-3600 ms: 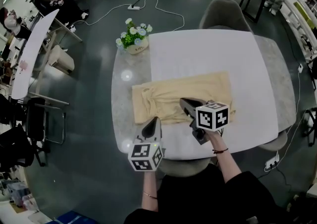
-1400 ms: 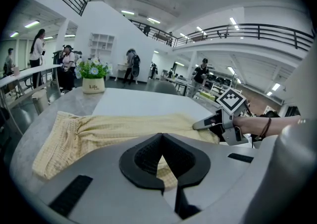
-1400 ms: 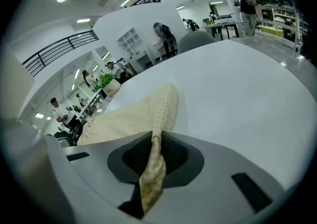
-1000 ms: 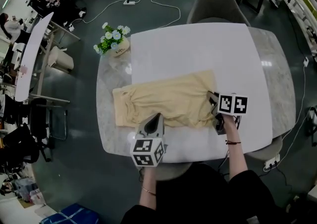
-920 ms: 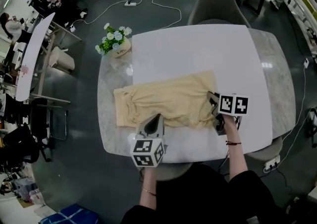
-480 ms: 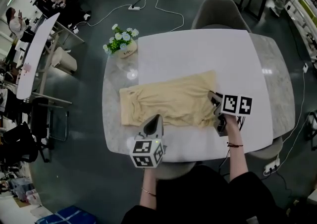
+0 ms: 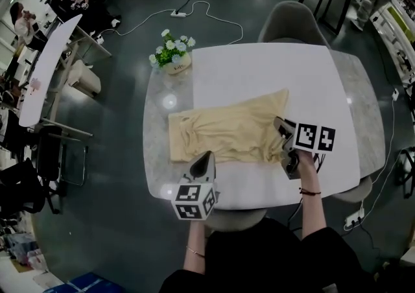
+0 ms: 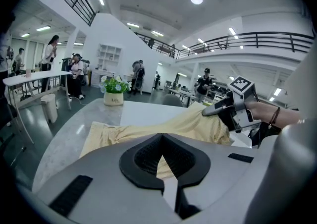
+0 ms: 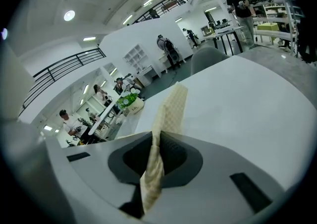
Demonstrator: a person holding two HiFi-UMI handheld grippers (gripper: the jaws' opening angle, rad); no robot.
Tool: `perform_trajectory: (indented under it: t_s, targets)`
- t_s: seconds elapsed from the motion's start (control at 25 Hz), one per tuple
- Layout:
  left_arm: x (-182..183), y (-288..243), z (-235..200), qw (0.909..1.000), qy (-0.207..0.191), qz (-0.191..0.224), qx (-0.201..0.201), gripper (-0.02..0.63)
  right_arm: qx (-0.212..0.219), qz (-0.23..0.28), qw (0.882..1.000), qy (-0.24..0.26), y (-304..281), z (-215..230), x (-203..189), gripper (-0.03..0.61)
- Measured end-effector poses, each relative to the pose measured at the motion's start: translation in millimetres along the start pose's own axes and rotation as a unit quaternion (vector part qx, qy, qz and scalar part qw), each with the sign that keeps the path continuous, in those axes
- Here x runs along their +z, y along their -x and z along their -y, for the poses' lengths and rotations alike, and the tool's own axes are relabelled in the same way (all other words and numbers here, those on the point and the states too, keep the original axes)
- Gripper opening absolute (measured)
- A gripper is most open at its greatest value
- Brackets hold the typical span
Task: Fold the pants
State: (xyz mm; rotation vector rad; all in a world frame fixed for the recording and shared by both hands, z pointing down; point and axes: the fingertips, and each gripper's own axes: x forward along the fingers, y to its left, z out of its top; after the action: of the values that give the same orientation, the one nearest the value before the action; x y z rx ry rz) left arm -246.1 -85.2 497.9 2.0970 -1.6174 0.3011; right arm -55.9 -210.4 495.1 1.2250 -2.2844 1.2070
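The pale yellow pants (image 7: pixel 224 133) lie spread lengthwise on the table, waist to the left. My right gripper (image 7: pixel 280 123) is shut on the near right leg end, and that end hangs lifted off the table. In the right gripper view a strip of the cloth (image 9: pixel 171 104) runs up between the closed jaws of the right gripper (image 9: pixel 157 141). My left gripper (image 7: pixel 206 155) hovers at the pants' near edge, jaws together with nothing seen in them. The left gripper view shows the left gripper (image 8: pixel 161 141) aimed across the pants (image 8: pixel 163 126) toward the right gripper (image 8: pixel 218 110).
A white mat (image 7: pixel 272 71) covers the far part of the marble table (image 7: pixel 159 123). A flower pot (image 7: pixel 174 52) stands at the far left corner. A grey chair (image 7: pixel 295 19) sits behind the table. A cable runs across the floor, and people sit at desks at the far left.
My right gripper has risen with the leg end, and the cloth beside it now bunches. The left gripper has shifted a little along the near edge. The head view has drifted.
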Motion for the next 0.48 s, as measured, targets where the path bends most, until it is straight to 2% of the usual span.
perform_trajectory:
  t_s: [0.48]
  targets:
    - [-9.1, 37.8, -45.9, 0.9997, 0.021, 0.012, -0.005, 0.008, 0.013, 0.017, 1.0, 0.022, -8.1, -81.8, -3.3, 0.034]
